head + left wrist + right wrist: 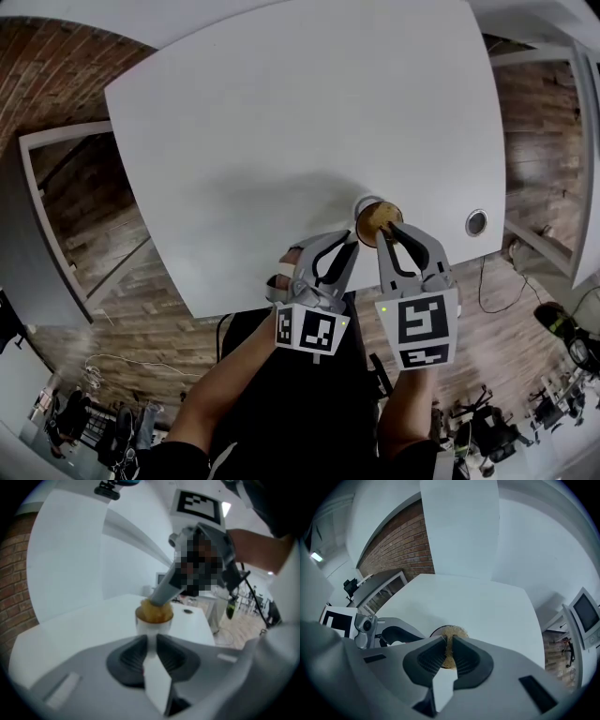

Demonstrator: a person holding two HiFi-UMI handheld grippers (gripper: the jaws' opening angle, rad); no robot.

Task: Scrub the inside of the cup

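A small white cup (362, 206) stands near the near right edge of a plain white surface (281, 112). A yellow-brown sponge (375, 218) fills its mouth.

The left tool (349, 242) is closed on the cup's near side, its pads pinching the white wall just below the rim. Whether a handle is there cannot be told. The right tool (390, 231) points steeply down into the cup, and its jaws are pressed onto the sponge, which bulges around them.

The cup looks light, stiff and smooth, so it would probably slide or tip under scrubbing unless braced. A pinch on the wall near the rim, as here, seems the sensible hold. The sponge looks soft and springy, and is best gripped deep so it does not pull free.

The surface is otherwise bare, apart from a round cable port (476, 222) to the right of the cup. Around it are wood flooring (112, 281), a brick wall (401, 541), office chairs (487, 427) and a monitor (586, 613).
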